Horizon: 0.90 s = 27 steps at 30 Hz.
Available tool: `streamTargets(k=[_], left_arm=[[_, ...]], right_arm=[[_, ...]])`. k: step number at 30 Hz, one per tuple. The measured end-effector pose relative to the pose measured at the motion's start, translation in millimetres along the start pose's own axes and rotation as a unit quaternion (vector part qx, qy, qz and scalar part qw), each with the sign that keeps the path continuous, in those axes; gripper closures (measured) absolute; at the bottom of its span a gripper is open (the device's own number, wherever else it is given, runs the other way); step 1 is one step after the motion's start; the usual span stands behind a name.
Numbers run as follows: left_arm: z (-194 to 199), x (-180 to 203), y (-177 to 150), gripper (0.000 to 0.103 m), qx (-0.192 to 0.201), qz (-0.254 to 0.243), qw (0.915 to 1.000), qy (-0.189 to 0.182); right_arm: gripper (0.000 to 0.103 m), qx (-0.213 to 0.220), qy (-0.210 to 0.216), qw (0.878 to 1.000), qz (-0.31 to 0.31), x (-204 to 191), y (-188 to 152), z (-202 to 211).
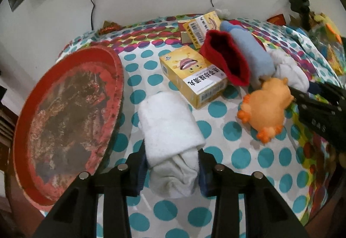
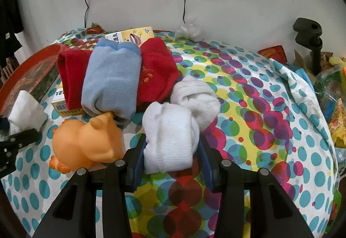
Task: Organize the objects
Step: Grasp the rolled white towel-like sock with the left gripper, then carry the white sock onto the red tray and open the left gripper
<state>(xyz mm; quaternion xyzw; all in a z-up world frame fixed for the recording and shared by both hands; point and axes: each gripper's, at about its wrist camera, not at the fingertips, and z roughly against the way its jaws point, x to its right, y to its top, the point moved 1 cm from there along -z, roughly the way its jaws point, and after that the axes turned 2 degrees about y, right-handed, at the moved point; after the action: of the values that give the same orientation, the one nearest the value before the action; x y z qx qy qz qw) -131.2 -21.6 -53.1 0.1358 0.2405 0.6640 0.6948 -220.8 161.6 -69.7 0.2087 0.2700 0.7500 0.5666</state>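
Left gripper: jaws clamped on rolled white sock, red tray at 9 o'clock. Right gripper: jaws clamped on second white sock, orange toy at 9 o'clock.

In the left wrist view we lose the lower left rim of the red tray past the frame edge, and the far yellow box sits partly behind the red sock. At the right edge, the pile of bright packets is too blurred for us to identify. In the right wrist view the near yellow box is mostly covered by the red sock and the blue sock.
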Motion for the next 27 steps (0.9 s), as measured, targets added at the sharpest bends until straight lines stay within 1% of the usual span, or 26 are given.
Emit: streamTargets(k=[3,9,13,15,19,25,27], left_arm=[[9.6,2.2,-3.0,0.065,0.005,-0.018,0.9998,0.003],[31.3,0.3,-6.8,0.065,0.018,-0.042,0.999,-0.004],[46.3,-8.7,-8.3,0.065,0.031,-0.05,0.9982,0.007],[51.3,-17.8,-8.7,0.065,0.035,-0.047,0.9983,0.005],[55.0,-41.9,-6.8,0.065,0.037,-0.034,0.9984,0.027],[52.6,-91.5,-1.2,0.065,0.034,-0.001,0.998,0.053],[47.7,-110.2,0.9,0.065,0.027,0.012,0.9975,0.065]], right_arm=[[0.061,-0.001,0.0,1.0,0.0,-0.2,-0.3,-0.2],[0.061,-0.001,-0.001,1.0,0.0,0.7,0.3,-0.8],[0.061,-0.001,-0.005,1.0,0.0,1.1,0.5,0.0],[0.061,-0.001,-0.006,1.0,-0.001,1.2,0.5,0.1],[0.061,-0.002,-0.008,1.0,-0.001,0.5,0.9,0.5],[0.061,-0.003,-0.009,1.0,0.0,0.5,1.0,0.8],[0.061,-0.003,-0.01,1.0,0.0,0.3,1.1,0.6]])
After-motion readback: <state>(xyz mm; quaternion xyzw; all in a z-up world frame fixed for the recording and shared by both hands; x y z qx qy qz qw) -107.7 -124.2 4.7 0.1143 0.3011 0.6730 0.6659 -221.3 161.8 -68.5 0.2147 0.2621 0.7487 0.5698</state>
